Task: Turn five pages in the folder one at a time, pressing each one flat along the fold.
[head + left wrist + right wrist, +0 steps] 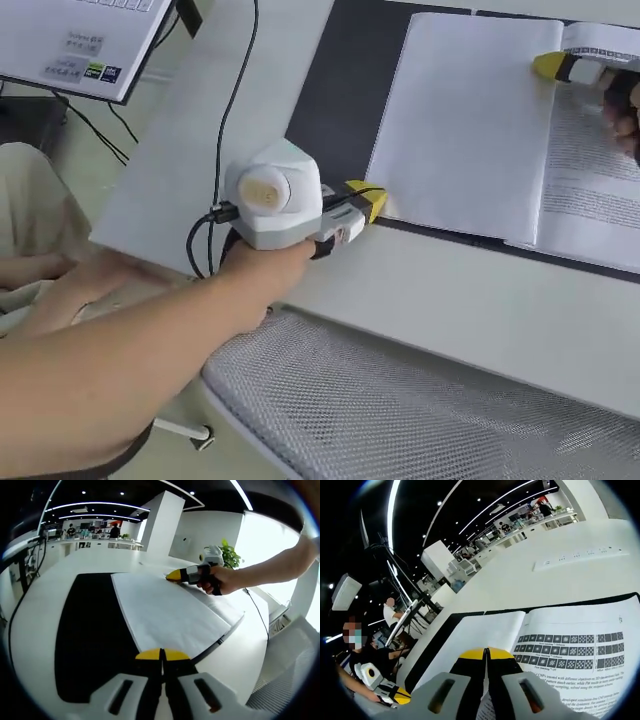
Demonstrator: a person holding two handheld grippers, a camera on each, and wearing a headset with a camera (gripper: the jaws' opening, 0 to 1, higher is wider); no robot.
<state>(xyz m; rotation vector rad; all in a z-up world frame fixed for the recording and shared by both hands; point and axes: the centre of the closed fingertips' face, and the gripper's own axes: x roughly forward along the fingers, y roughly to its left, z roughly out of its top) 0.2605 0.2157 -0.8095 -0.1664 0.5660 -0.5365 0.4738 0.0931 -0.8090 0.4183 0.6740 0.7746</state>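
Note:
The black folder [340,90] lies open on the white table. Its left page [465,120] is blank, and its right page [595,170] is printed with text. My left gripper [372,200], yellow-tipped, is shut, its tips at the near left corner of the blank page [165,615]. My right gripper [550,66] is shut, its tips resting near the fold at the top of the pages. In the right gripper view its own tips [486,653] sit just below a grid of small figures on the printed page [570,645]. Nothing shows between either pair of jaws.
A laptop [70,40] stands at the table's far left, with black cables [225,130] running past it. A mesh chair seat [400,420] sits below the table's front edge. A white power strip [580,557] lies beyond the folder.

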